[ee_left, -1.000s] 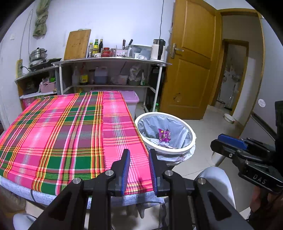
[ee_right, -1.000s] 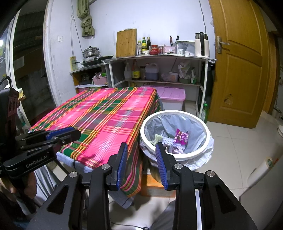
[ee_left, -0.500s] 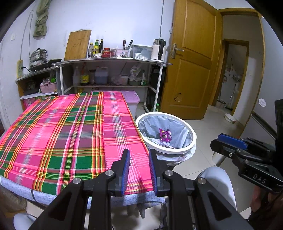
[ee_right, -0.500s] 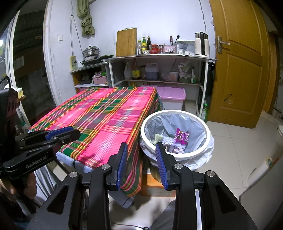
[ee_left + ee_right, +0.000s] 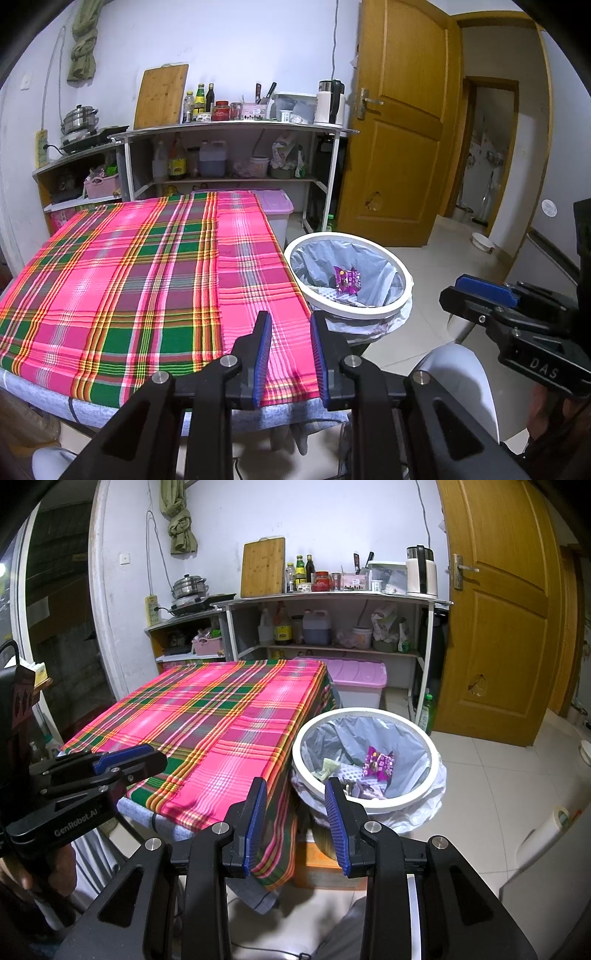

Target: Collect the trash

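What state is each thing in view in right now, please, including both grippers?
left gripper: open, empty, over the near table edge.
right gripper: open, empty, aimed between table and bin.
trash bin: lined with a grey bag, open top, holding trash.
purple wrapper: lying inside the bin.
plaid tablecloth: spread flat, nothing on it.
wooden door: closed.
pink-lidded storage box: lid on.

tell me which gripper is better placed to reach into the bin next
Right, probably. The right gripper hangs at the rim of the bin, with the purple wrapper just ahead. The left gripper sits over the table, farther from the bin. Both are empty.
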Motion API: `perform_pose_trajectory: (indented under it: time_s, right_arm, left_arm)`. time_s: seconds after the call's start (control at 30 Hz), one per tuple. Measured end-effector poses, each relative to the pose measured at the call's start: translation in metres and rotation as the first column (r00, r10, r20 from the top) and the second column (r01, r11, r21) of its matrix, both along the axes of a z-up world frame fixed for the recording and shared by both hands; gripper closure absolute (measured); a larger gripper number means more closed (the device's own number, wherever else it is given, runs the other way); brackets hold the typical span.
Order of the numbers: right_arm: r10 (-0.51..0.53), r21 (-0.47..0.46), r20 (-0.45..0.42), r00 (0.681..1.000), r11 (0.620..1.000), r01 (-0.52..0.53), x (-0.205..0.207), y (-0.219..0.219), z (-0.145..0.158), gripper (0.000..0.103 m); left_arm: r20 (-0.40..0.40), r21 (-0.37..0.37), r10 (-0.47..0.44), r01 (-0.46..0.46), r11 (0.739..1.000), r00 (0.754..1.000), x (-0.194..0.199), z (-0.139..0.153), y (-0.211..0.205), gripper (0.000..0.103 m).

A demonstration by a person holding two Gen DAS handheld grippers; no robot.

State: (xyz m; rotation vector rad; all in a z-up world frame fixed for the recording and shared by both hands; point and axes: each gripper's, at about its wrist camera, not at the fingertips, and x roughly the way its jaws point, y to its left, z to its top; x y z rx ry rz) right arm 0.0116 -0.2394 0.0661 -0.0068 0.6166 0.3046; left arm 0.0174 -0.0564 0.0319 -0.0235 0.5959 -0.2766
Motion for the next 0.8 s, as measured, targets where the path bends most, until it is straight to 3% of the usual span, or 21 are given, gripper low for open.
perform_pose_trajectory:
  time_s: [0.8]
  right_arm:
    - [-0.002,-0.003,-0.009,1.000,1.000,0.002,0.0007,-0.0022,-0.0053,0.069]
  left_arm:
    - [0.013,0.008,0.012,-0.012,1.000,1.000,0.0018,0.0004,-0.0093,0.082]
